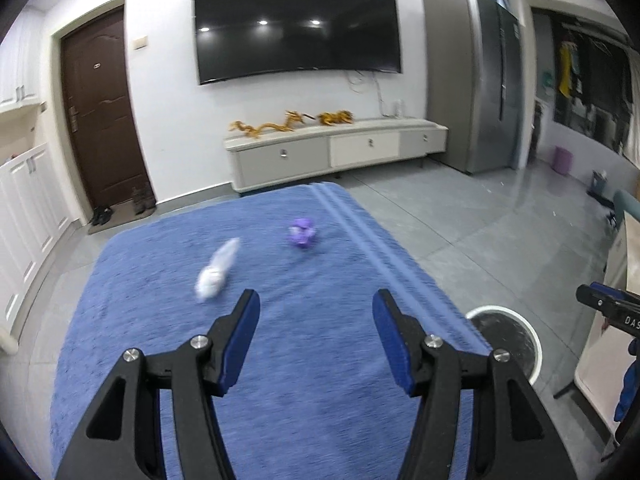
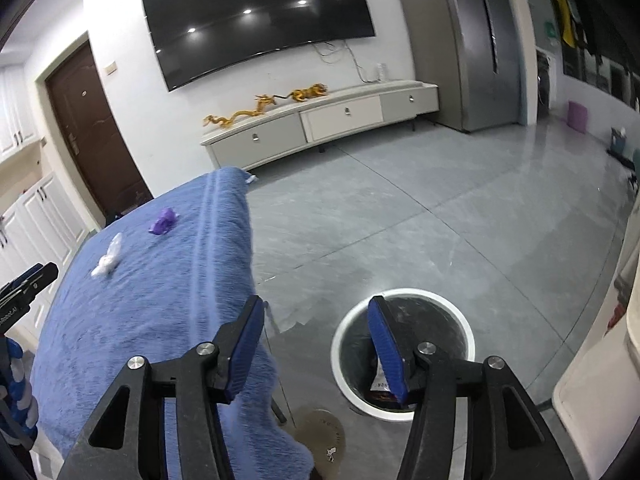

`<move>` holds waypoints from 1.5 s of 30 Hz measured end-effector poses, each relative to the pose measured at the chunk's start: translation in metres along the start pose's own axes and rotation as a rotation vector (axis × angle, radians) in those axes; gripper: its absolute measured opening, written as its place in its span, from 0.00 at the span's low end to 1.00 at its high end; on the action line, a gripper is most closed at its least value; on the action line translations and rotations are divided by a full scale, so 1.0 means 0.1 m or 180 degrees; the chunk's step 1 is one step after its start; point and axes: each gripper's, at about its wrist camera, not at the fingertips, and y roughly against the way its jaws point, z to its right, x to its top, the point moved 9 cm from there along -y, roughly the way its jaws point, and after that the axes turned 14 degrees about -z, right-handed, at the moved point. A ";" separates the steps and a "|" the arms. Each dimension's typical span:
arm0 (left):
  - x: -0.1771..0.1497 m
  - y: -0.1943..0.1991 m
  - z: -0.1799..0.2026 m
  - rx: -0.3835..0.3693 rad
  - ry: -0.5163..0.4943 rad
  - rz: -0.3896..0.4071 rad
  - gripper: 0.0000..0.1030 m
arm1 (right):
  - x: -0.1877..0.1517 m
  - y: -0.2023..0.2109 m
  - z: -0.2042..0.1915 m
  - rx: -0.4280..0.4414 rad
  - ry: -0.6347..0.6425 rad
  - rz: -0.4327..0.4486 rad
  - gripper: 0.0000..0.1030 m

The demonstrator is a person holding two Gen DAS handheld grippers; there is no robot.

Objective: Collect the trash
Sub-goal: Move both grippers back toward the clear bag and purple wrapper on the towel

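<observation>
A crumpled white scrap (image 1: 216, 270) and a purple wrapper (image 1: 302, 233) lie on a blue fuzzy cloth (image 1: 160, 320) over a table. My left gripper (image 1: 316, 304) is open and empty above the cloth, just short of the white scrap. A round bin with a white rim (image 2: 404, 346) stands on the floor to the table's right, with trash inside. My right gripper (image 2: 316, 310) is open and empty above the table's right edge and the bin. The white scrap (image 2: 107, 261) and the purple wrapper (image 2: 162, 221) also show in the right wrist view.
The grey tiled floor (image 2: 460, 220) stretches to a white TV cabinet (image 1: 336, 148) under a wall TV. A brown door (image 1: 104, 120) is at the left, a grey fridge (image 1: 484, 92) at the right. A pale cabinet (image 2: 600, 380) stands right of the bin.
</observation>
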 end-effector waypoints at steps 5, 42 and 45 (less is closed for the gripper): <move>-0.10 0.09 -0.37 0.0047 0.0174 0.0054 0.63 | 0.04 0.01 -0.28 -0.0019 0.0102 0.0006 0.58; -0.37 -0.45 -1.11 0.0203 0.0531 -0.0233 0.64 | 0.17 -0.67 -1.14 0.0204 0.0527 -0.0359 0.62; -0.38 -0.55 -1.12 0.0209 0.0533 -0.0329 0.64 | 0.17 -0.73 -1.12 0.0221 0.0514 -0.0389 0.62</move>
